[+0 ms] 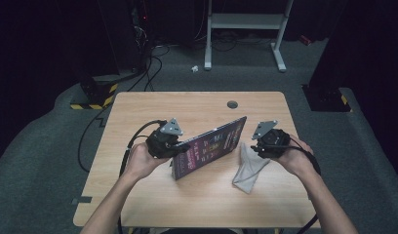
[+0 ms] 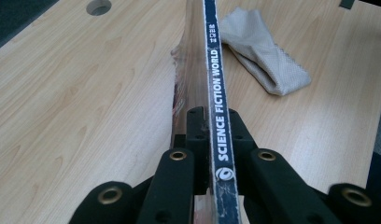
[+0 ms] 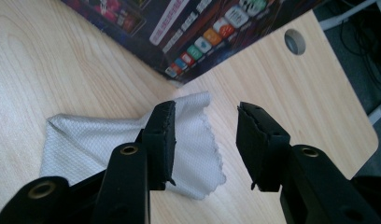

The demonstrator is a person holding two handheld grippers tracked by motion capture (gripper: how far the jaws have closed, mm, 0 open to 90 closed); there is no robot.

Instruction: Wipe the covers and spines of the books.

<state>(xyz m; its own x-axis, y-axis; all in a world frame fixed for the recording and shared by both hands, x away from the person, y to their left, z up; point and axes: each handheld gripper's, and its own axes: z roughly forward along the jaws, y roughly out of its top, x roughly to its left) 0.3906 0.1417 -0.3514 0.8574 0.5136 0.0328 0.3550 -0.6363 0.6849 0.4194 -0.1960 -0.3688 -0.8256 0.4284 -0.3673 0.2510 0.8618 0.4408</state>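
The pale wooden desk (image 1: 138,195) with rounded corners and a round cable hole (image 1: 232,104) near its far edge carries everything here. On it, near the middle, stands a thin, dark-covered magazine (image 1: 211,145) with a glossy purple-and-black cover, set on edge and leaning; its navy spine (image 2: 215,93) reads "SCIENCE FICTION WORLD" in white. The left gripper (image 2: 210,140), a black tool topped by a grey three-cornered plate and held in the person's left hand (image 1: 141,161), has its fingers clamped on the magazine's near end, one finger on either side of the spine. Just beside the magazine's right side a light grey, finely woven cloth (image 1: 249,168) lies crumpled on the desk. The right gripper (image 3: 206,140), in the person's right hand (image 1: 297,158), hangs over that cloth with its fingers apart; one finger (image 3: 161,140) shows in front of the cloth's scalloped edge, and nothing is pinched between them.
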